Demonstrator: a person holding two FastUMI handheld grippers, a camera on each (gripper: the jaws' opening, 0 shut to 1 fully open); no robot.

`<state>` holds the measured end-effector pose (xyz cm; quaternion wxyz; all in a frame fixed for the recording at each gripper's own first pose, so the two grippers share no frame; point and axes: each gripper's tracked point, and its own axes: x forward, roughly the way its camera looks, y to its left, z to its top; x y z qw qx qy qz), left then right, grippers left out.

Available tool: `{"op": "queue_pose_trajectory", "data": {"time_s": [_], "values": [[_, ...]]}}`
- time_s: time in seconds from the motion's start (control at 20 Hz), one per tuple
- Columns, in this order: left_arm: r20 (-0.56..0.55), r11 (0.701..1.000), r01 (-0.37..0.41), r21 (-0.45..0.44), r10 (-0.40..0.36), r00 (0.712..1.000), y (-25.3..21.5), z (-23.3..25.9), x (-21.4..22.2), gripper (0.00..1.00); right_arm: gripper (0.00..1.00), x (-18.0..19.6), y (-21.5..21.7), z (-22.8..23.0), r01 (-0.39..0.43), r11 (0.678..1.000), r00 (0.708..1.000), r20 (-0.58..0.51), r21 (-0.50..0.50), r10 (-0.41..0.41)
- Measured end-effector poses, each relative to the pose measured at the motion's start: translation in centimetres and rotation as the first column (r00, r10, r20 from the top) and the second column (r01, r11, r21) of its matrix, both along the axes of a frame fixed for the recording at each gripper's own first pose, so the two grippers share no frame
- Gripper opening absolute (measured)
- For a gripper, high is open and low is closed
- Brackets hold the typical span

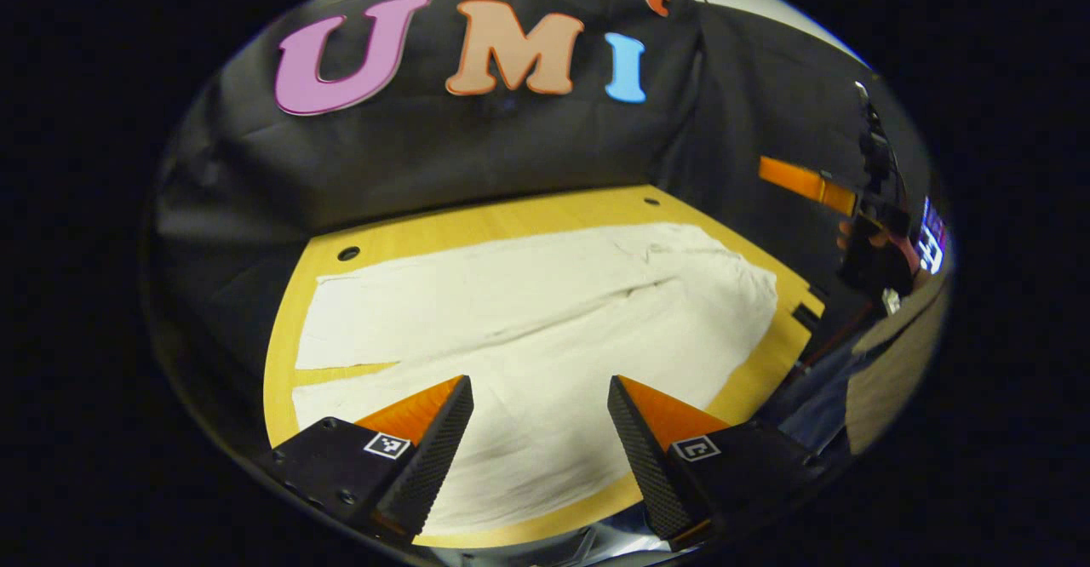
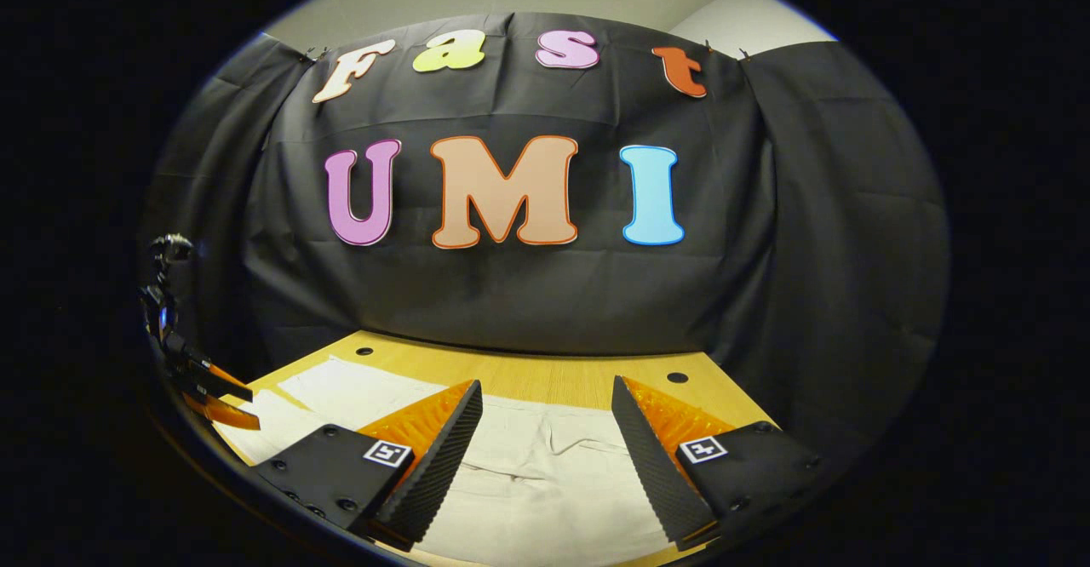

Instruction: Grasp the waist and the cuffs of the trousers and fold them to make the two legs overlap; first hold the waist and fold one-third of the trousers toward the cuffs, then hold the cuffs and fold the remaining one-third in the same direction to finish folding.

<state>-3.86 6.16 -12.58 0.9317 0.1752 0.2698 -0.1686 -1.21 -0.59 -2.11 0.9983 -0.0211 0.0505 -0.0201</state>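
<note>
We see the left gripper (image 1: 540, 392) and the right gripper (image 2: 546, 397) built alike: wedge-shaped fingers (image 1: 443, 456) with finely ribbed inner faces, dark blocky bases with small screws, and a square black-and-white marker tag (image 2: 387, 453) on each base.

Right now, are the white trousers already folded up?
No, the white cloth trousers lie spread flat on the wooden table, both legs apart.
</note>
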Motion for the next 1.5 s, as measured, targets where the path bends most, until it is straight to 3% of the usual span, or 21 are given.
{"op": "queue_pose_trajectory", "data": {"time_s": [0.15,0.4,0.6,0.8,1.0,1.15,1.3,1.5], "values": [[-0.185,0.989,0.084,0.121,-0.061,0.981,2.5,-3.8,-2.3,0.96,0.98,-0.4,-0.1,-0.3,0.006,1.000,1.000,-0.018,-0.008,-0.007],[-0.388,0.947,0.208,0.244,-0.101,0.916,6.2,-7.5,-5.0,0.95,0.98,-0.9,-0.7,-0.9,0.015,0.999,0.999,-0.046,-0.029,-0.016],[-0.491,0.890,0.306,0.339,-0.110,0.864,8.4,-8.6,-6.7,0.94,0.98,-1.5,-1.3,-1.3,0.029,0.998,0.997,-0.067,-0.049,-0.033],[-0.559,0.830,0.373,0.415,-0.091,0.824,11.1,-9.7,-7.6,0.92,0.97,-1.9,-1.9,-1.4,0.044,0.997,0.996,-0.076,-0.060,-0.049],[-0.588,0.802,0.391,0.451,-0.062,0.806,12.3,-10.3,-8.2,0.83,0.97,-2.2,-2.5,-1.6,0.053,0.996,0.994,-0.087,-0.065,-0.059],[-0.599,0.782,0.407,0.473,-0.054,0.799,12.8,-10.8,-8.0,0.82,0.97,-2.1,-2.7,-1.7,0.054,0.995,0.993,-0.102,-0.079,-0.062],[-0.621,0.774,0.426,0.469,-0.054,0.782,12.7,-11.0,-8.1,0.77,0.98,-2.3,-3.4,-1.8,0.049,0.993,0.992,-0.108,-0.104,-0.061],[-0.653,0.775,0.443,0.451,-0.051,0.755,12.5,-11.0,-8.1,0.78,0.97,-2.5,-3.5,-2.2,0.020,0.991,0.990,-0.133,-0.132,-0.038]]}}
